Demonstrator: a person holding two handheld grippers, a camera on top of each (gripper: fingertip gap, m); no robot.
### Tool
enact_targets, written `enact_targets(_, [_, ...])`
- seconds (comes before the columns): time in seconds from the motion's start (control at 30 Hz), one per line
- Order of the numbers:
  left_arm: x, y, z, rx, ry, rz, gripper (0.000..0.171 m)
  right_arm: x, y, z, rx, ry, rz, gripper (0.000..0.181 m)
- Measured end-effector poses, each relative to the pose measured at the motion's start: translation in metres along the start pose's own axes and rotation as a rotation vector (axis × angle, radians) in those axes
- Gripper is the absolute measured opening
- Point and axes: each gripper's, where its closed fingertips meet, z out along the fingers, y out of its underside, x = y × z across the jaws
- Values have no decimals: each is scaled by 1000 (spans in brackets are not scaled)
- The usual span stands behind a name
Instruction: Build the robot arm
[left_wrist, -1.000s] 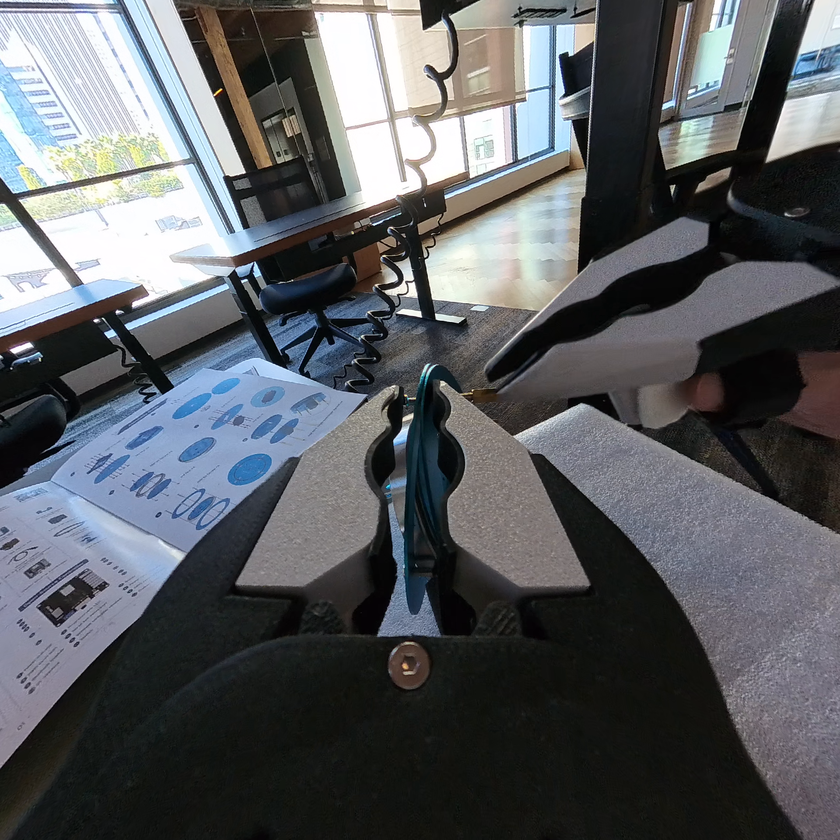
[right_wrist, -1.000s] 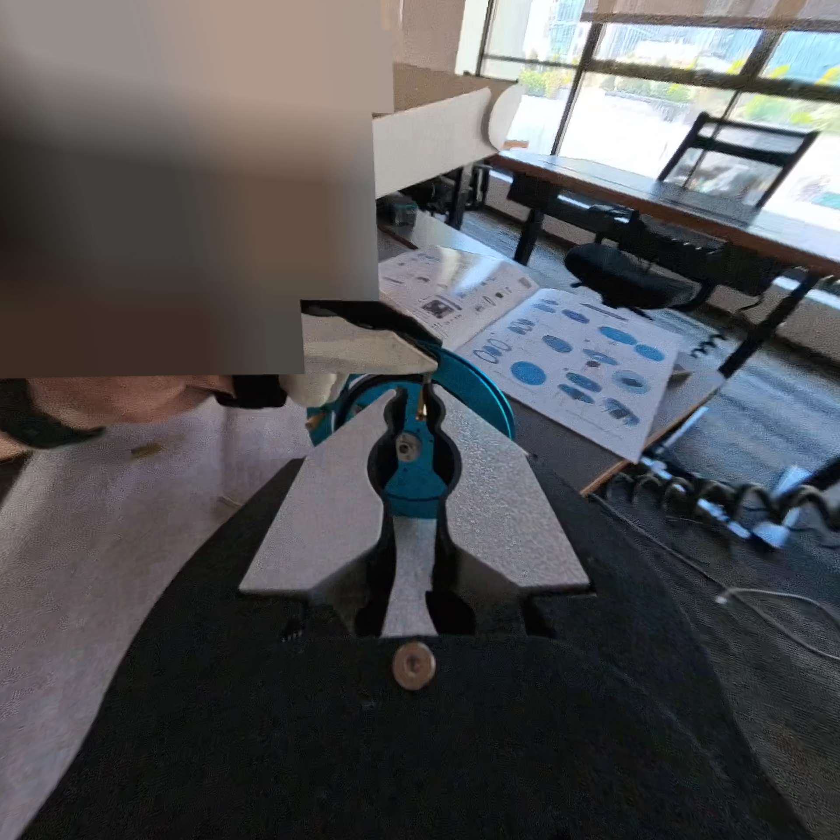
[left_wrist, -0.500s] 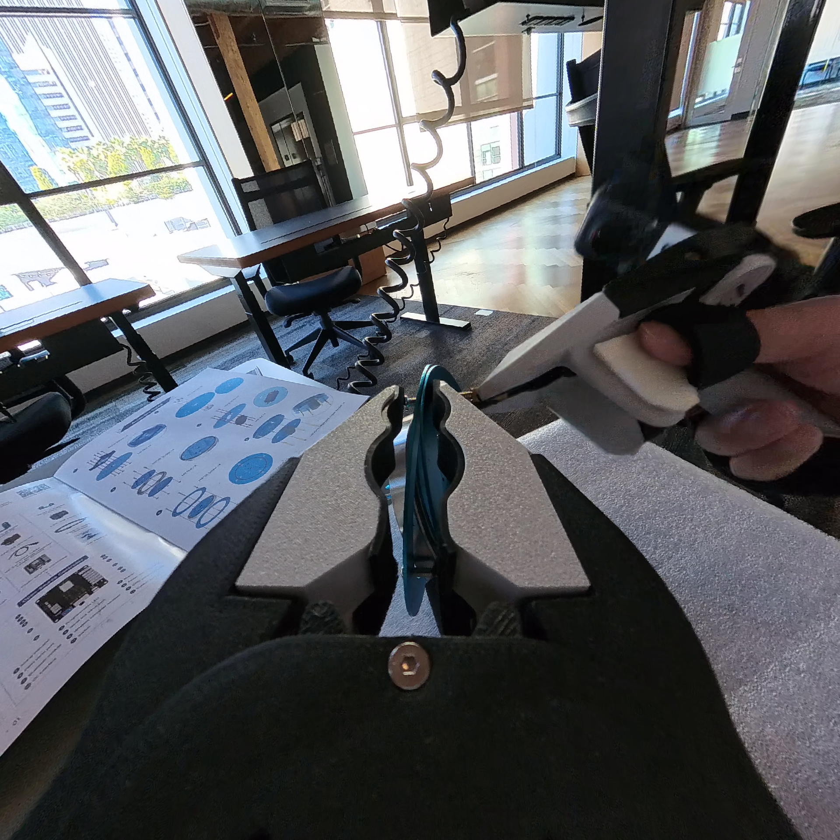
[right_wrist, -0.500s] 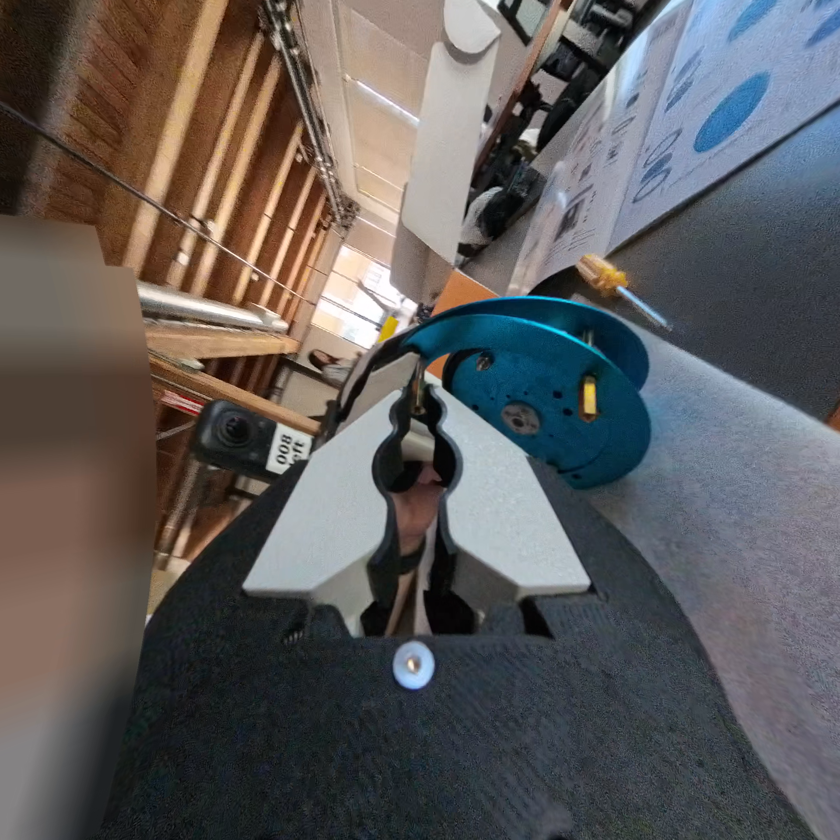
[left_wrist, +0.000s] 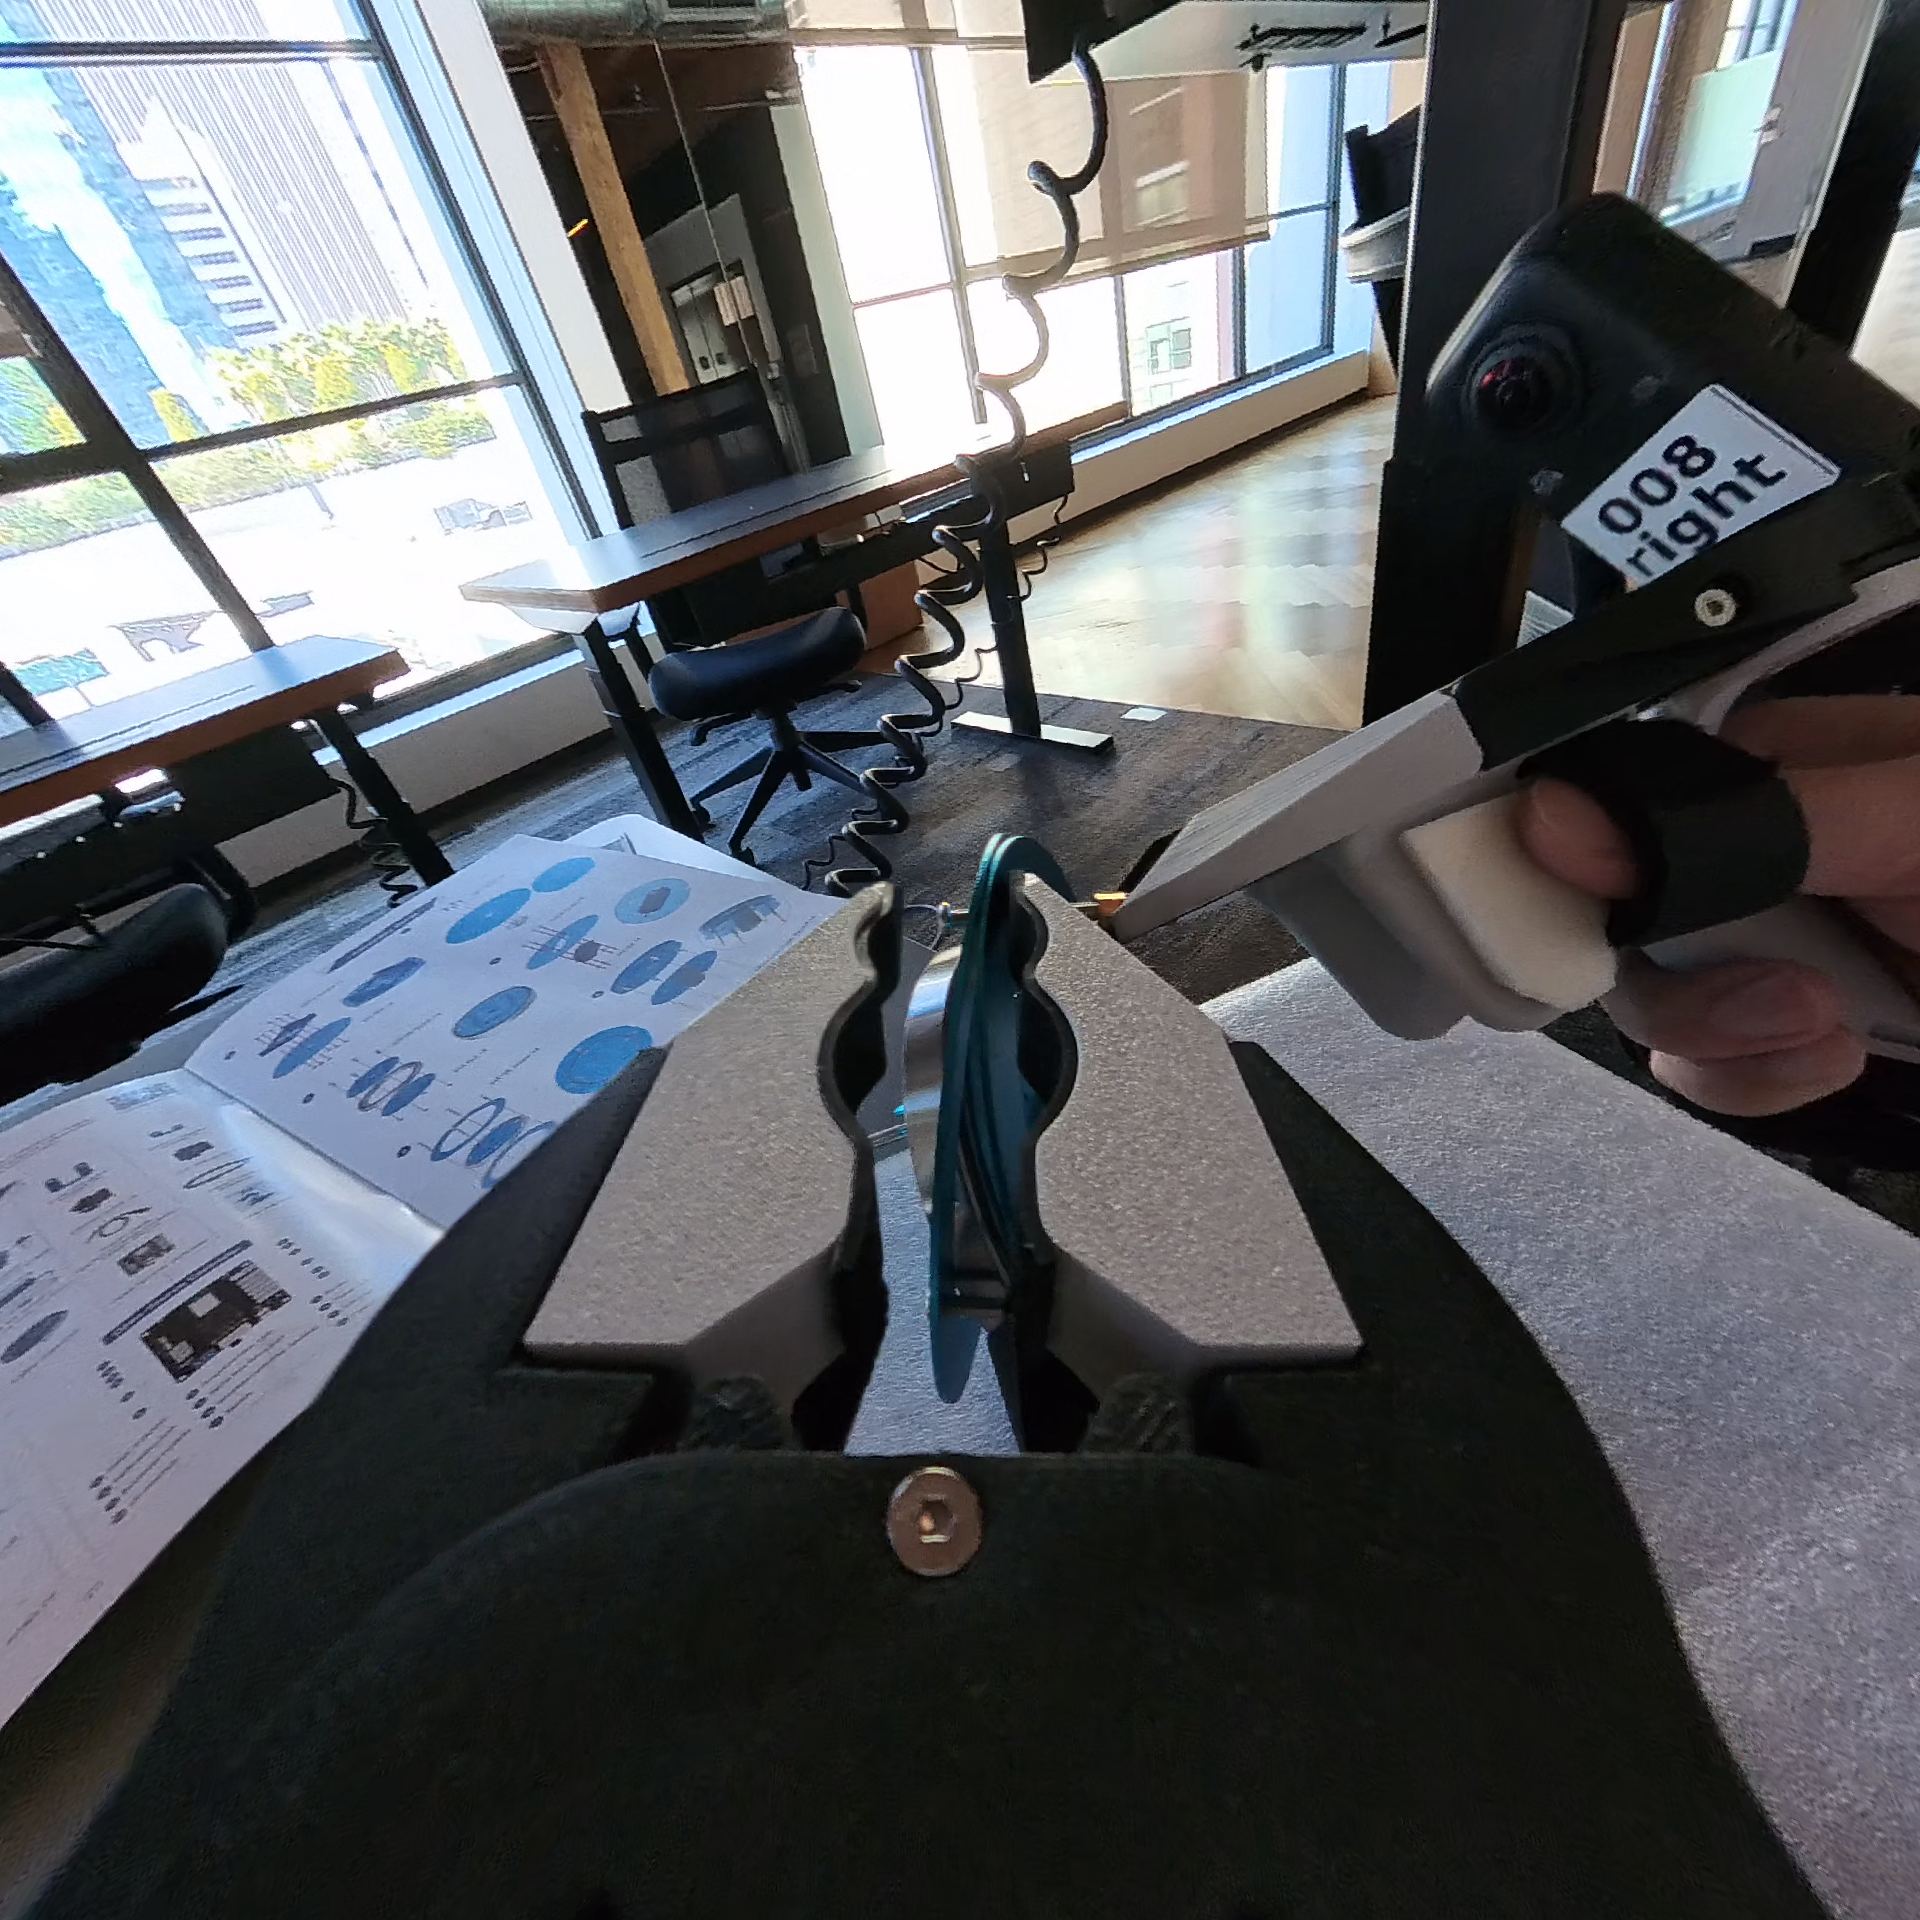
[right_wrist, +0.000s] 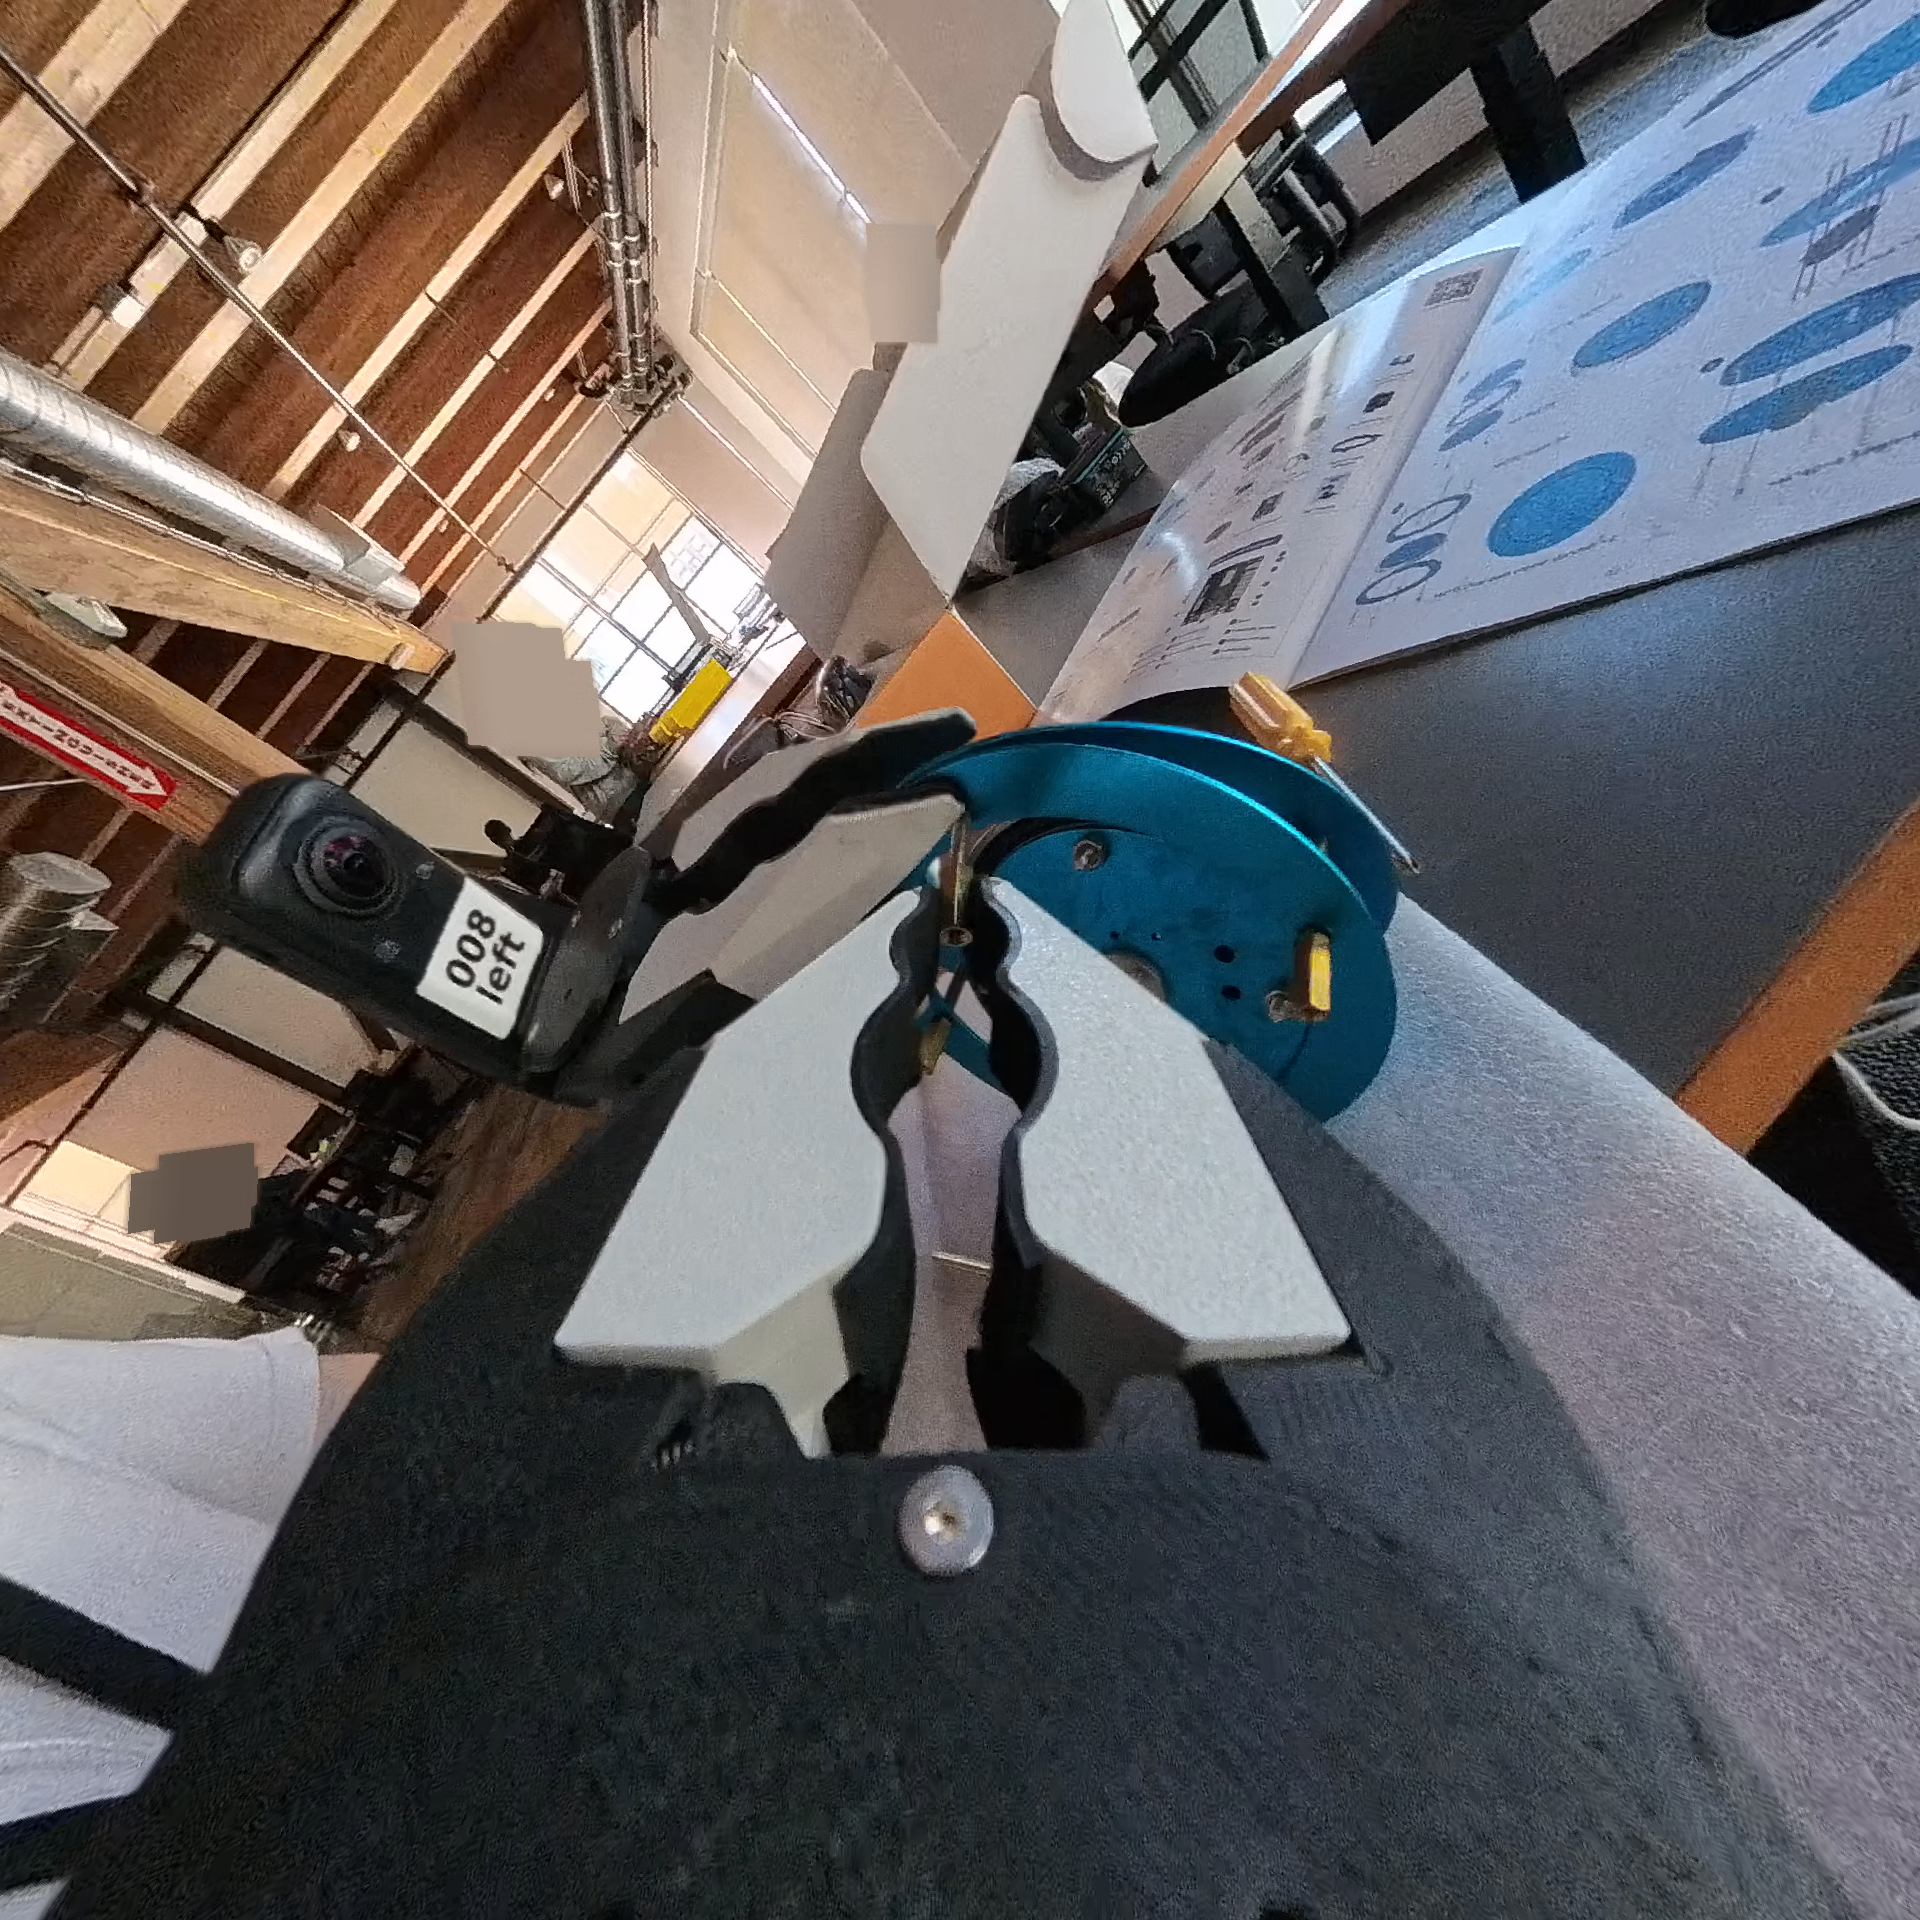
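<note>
Two stacked teal anodised metal discs (left_wrist: 982, 1091) stand on edge over grey foam mat (left_wrist: 1558, 1299) | left gripper (left_wrist: 956, 914) fingers clamped on rim at 12 o'clock | right gripper (right_wrist: 951, 894) fingers pinch small brass standoff (right_wrist: 954, 883) | likely stiff, light, slippery; rim grip best.

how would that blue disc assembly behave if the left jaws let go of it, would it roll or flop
The blue disc assembly looks like thin rigid metal plates, so probably stiff, not floppy. It stands on edge on the grey foam sheet, clamped in the left gripper; released, it would likely tip flat or roll. The foam should cushion and slow it.
</note>
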Motion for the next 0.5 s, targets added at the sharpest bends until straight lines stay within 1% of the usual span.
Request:
enact_targets(0.07, [4,0,1,1,25,-14,10,0,0,0,-5,6,-14,4])
enact_targets(0.2, [4,1,1,-7,79,-108,11,0,0,-1,-14,-3,-30,4])
enact_targets(0.27, [4,1,1,-5,94,-142,11,-1,1,-1,-37,-4,-94,5])
enact_targets(0.33, [3,1,1,-3,88,-142,11,1,-1,-3,-50,46,-201,8])
enact_targets(0.43, [4,1,2,-2,72,-115,11,1,-1,-3,-81,129,-371,5])
enact_targets(0.47, [3,1,2,-1,68,-107,11,1,0,-3,-86,144,-384,5])
enact_targets(0.5, [3,1,1,2,67,-107,11,1,0,-3,-83,137,-345,5])
